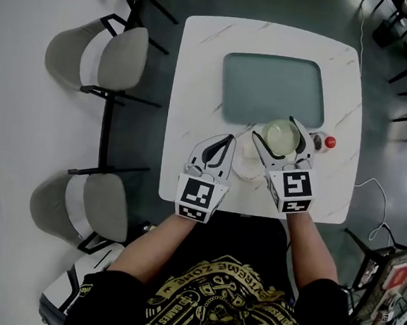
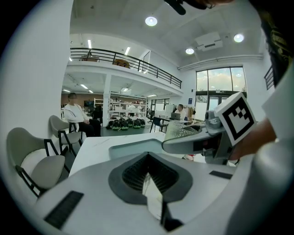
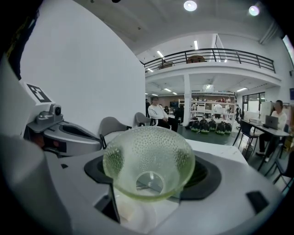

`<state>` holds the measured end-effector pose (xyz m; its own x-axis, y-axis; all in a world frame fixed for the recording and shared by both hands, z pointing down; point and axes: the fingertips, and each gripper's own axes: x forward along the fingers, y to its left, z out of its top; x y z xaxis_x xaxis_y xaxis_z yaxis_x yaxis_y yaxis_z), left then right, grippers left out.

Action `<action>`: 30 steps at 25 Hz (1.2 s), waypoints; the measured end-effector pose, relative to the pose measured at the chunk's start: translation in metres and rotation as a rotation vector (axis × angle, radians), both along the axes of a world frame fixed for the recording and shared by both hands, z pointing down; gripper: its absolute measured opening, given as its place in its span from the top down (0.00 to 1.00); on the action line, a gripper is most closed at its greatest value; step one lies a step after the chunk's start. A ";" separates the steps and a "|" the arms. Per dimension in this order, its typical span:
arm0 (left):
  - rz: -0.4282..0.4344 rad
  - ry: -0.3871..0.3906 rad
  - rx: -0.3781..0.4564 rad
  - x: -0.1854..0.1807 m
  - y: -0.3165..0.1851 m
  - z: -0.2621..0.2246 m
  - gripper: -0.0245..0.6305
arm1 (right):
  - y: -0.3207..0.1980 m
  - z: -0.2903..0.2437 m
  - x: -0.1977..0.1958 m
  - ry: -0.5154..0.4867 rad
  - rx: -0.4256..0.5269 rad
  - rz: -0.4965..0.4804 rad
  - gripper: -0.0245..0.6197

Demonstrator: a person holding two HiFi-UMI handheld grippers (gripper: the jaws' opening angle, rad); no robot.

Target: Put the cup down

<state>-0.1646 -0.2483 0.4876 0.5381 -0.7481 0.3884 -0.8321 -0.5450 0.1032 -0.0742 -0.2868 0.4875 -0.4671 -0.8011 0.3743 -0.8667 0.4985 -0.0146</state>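
On the white marble table (image 1: 196,87), a grey-green tray (image 1: 274,86) is seen at the far half. A white saucer (image 1: 246,165) lies nearer the person, between the two grippers.

Right gripper (image 1: 277,133): jaws closed on the cup (image 1: 282,137), one finger on each side of its wall. The cup is pale green, dimpled glass, wide at the rim and narrow at the base. From the head view it is placed over the tray's near edge and overlaps the far part of the saucer. In the right gripper view the cup (image 3: 149,151) is clamped between the dark pads with its mouth turned toward the camera. Contact with the saucer or table cannot be judged.

Left gripper (image 1: 228,140): jaws pressed together, nothing between them. This is confirmed in the left gripper view (image 2: 148,160), where the pads meet in a narrow slit. It is held just left of the saucer, close beside the right gripper.

A small red-capped item (image 1: 329,142) is noted on the table just right of the right gripper. Two grey chairs (image 1: 92,60) stand at the table's left side.
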 end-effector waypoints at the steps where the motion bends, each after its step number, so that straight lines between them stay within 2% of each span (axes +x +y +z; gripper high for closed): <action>1: 0.002 -0.001 -0.002 0.000 -0.004 0.002 0.97 | -0.005 0.003 0.001 0.003 -0.001 0.008 0.35; 16: -0.009 -0.043 -0.038 0.000 -0.048 0.033 0.97 | -0.064 0.047 0.015 0.044 -0.032 0.087 0.35; 30: -0.031 -0.030 -0.084 -0.011 -0.065 0.061 0.97 | -0.106 0.087 0.033 0.070 -0.099 0.203 0.35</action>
